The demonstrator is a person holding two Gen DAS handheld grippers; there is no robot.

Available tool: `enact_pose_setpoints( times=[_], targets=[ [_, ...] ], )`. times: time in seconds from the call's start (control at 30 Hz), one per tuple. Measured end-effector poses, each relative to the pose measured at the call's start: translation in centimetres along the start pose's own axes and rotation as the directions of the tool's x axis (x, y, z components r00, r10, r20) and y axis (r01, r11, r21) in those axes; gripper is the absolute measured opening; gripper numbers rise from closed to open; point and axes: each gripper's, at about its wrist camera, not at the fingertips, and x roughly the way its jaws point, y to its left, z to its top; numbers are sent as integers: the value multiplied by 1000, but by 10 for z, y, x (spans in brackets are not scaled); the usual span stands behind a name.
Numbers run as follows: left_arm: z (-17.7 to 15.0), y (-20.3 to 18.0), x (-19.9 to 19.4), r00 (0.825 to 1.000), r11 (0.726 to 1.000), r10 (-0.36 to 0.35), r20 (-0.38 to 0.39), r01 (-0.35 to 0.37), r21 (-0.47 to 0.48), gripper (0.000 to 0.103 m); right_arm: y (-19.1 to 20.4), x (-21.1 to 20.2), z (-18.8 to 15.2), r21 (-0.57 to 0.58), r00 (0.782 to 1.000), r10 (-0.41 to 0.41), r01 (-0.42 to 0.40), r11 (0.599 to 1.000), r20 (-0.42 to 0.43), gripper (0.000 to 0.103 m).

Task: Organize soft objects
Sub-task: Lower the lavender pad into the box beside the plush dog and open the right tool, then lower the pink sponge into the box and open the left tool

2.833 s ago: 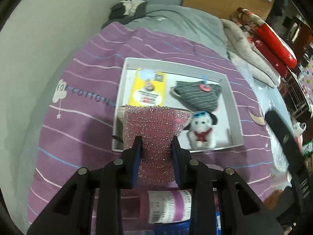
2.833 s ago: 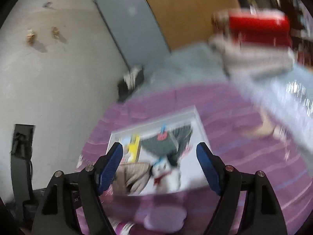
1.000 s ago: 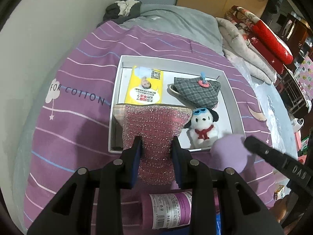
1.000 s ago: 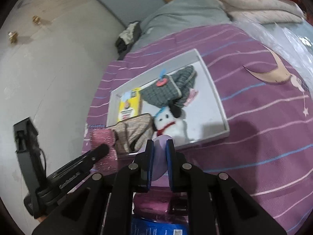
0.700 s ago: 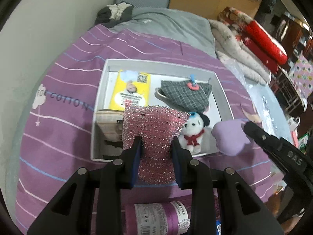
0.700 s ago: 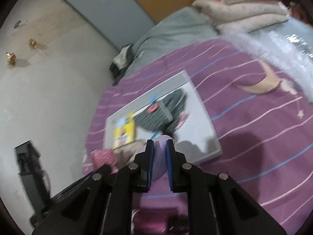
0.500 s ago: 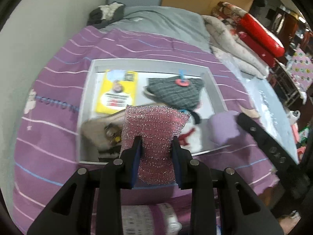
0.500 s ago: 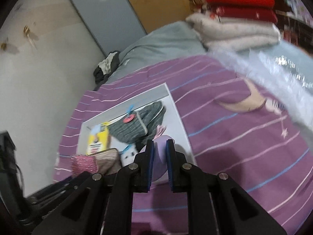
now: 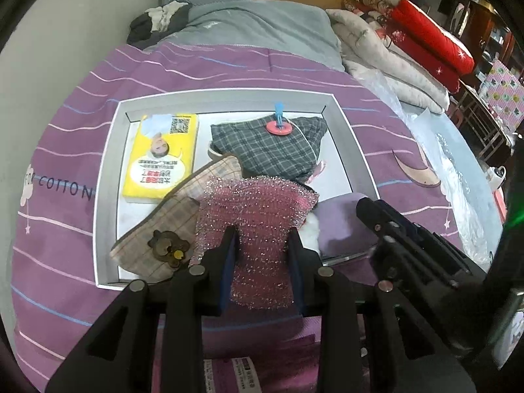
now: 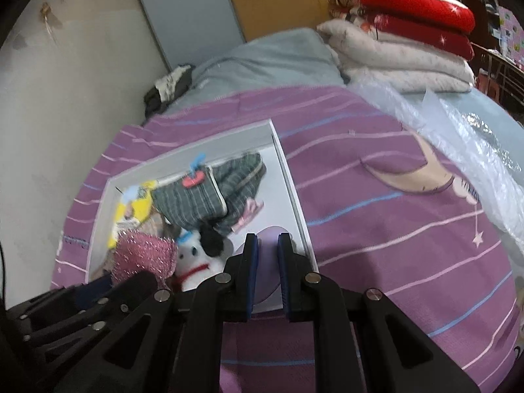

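Tray point(image 9: 108, 177) on the purple quilt point(image 9: 65, 137), both soft items poised over its near edge.
Left gripper point(image 9: 262, 245) clamps the pink sponge point(image 9: 258, 216) above the tray's near side; right gripper point(image 10: 268, 249) pinches the lilac puff point(image 10: 268, 255) over its near-right corner. Placing step: next, lower and release each inside.

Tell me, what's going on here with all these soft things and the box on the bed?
A person is sorting soft items into a shallow white box on a purple quilt, with a grabbing tool in each hand. The left tool is clamped on a sparkly pink scrubbing pad, held over the box's near side. The right tool grips a soft lilac piece at the box's near right corner. A yellow packet, plaid pouches and a white plush dog lie inside.
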Motion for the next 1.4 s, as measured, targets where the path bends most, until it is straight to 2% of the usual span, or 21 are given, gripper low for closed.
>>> enact_pose_setpoints(
  times=[0.1, 0.33, 0.5, 0.6, 0.67, 0.73, 0.9, 1.0, 1.07, 1.2, 1.33, 1.4],
  targets=[
    [0, -2, 0, 1000, 1000, 11, 1, -11, 0, 31, 0, 9, -5, -27, 998, -55, 55, 998, -27, 12],
    [0, 11, -8, 1000, 999, -10, 21, 11, -48, 31, -14, 10, -7, 38, 999, 4, -2, 999, -50, 12],
    [-1, 19, -13, 998, 996, -51, 35, 53, -72, 31, -12, 1, -1, 42, 998, 11, -8, 999, -56, 15],
    [-2, 23, -17, 997, 994, -65, 42, 68, -85, 31, -9, -9, 1, 29, 999, 30, -29, 999, -35, 32],
    [-2, 27, -21, 997, 993, -69, 47, 73, -97, 31, -6, -16, 3, 9, 1000, 26, -26, 1000, -5, 50],
    [-2, 32, -29, 996, 992, -65, 61, 71, -107, 31, -3, -24, 4, 5, 999, 28, -28, 1000, 28, 54],
    [-1, 47, -64, 988, 987, -43, 145, 65, -147, 31, 0, -32, 7, 31, 994, 102, -104, 994, 45, 54],
    [-1, 56, -74, 984, 985, 46, 174, -15, -174, 31, 2, -32, 8, 37, 992, 114, -116, 993, 43, 54],
    [-1, 59, -68, 980, 980, 119, 162, -91, -175, 31, 1, -32, 8, 43, 992, 122, -124, 991, 44, 54],
    [-2, 66, -40, 991, 978, 94, 99, -74, -197, 31, -3, -32, 7, 74, 988, 151, -154, 985, 43, 54],
    [-2, 68, -16, 997, 974, 54, 52, -41, -224, 32, -3, -31, 7, 77, 989, 140, -143, 987, 40, 54],
    [0, 69, -12, 996, 972, 73, 56, -59, -228, 32, -4, -30, 7, 82, 989, 143, -146, 986, 37, 54]
  ],
)
